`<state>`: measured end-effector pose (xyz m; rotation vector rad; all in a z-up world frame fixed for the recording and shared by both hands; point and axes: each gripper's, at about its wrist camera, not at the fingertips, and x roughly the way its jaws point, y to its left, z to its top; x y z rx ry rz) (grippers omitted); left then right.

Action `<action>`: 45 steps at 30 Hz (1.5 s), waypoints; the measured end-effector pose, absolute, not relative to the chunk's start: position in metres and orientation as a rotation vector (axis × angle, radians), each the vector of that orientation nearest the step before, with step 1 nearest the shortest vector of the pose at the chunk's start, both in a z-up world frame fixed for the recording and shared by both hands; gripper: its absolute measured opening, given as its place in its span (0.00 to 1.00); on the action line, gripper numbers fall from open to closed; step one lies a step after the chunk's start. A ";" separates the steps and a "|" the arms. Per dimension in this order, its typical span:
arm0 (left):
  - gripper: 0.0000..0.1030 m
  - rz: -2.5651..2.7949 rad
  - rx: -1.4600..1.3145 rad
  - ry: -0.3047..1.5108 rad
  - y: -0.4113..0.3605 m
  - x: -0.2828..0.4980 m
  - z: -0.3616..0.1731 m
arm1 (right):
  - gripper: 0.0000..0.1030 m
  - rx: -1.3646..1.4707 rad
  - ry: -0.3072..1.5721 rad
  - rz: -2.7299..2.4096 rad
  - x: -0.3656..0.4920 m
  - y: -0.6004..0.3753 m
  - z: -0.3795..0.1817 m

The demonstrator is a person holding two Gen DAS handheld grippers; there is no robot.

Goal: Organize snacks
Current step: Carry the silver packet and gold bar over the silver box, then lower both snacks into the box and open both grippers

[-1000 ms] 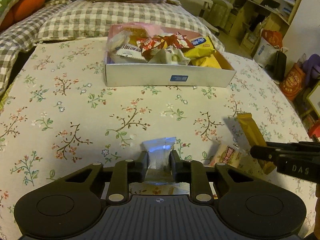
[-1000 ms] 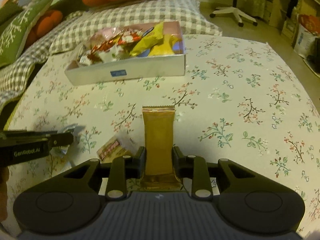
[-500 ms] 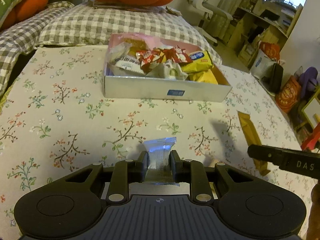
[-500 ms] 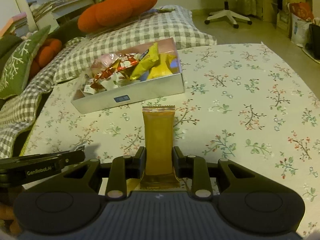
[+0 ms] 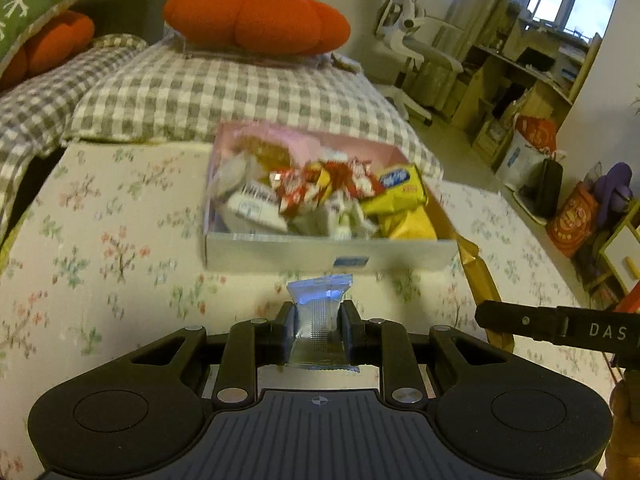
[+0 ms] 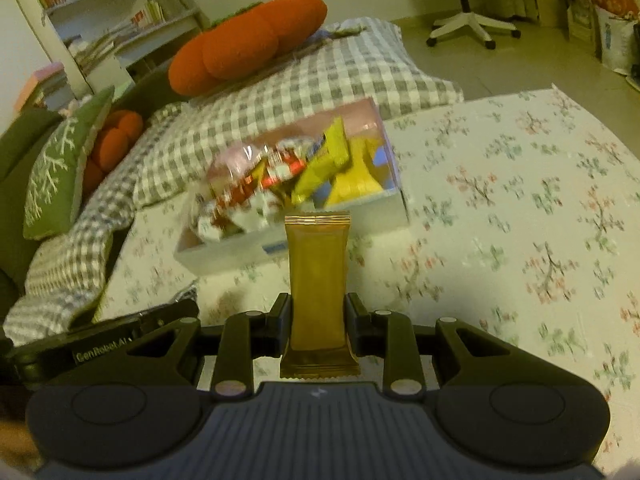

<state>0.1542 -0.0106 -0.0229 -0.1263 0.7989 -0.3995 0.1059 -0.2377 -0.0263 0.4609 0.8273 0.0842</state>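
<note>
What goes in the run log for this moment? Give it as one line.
left gripper: shut on clear packet | right gripper: shut on gold bar | snack box: ahead on floral cloth, full | step: neither snack in the box yet

Left gripper (image 5: 319, 316): matt black plastic, ribbed grey housing, small bright metal pins. Packet (image 5: 319, 320) in it: clear glossy film, crinkled, with a pale printed grid. Right gripper (image 6: 319, 312) same build; its bar (image 6: 318, 280) wrapped in matt gold foil, crimped ends. Box (image 5: 280, 252): smooth card, faint sheen (silvery outside, pink within), holding shiny plastic wrappers (image 5: 400, 192). Tablecloth (image 5: 100, 240): matt floral woven cloth. Orange cushion (image 5: 256, 20): fuzzy plush.
</note>
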 end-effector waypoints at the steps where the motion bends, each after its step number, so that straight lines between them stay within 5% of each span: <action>1: 0.20 -0.398 -0.126 0.792 -0.011 0.159 -0.020 | 0.25 0.458 0.819 0.086 0.109 -0.238 -0.024; 19: 0.20 -0.350 -0.221 0.673 -0.014 0.255 0.014 | 0.25 0.510 0.700 0.066 0.194 -0.264 -0.002; 38: 0.21 -0.376 -0.259 0.717 -0.021 0.304 -0.025 | 0.25 0.560 0.714 0.117 0.254 -0.255 -0.020; 42: 0.24 -0.355 -0.227 0.738 -0.024 0.304 -0.030 | 0.31 0.535 0.722 0.107 0.253 -0.251 -0.020; 45: 0.36 -0.349 -0.197 0.724 -0.023 0.298 -0.025 | 0.38 0.554 0.709 0.103 0.250 -0.253 -0.016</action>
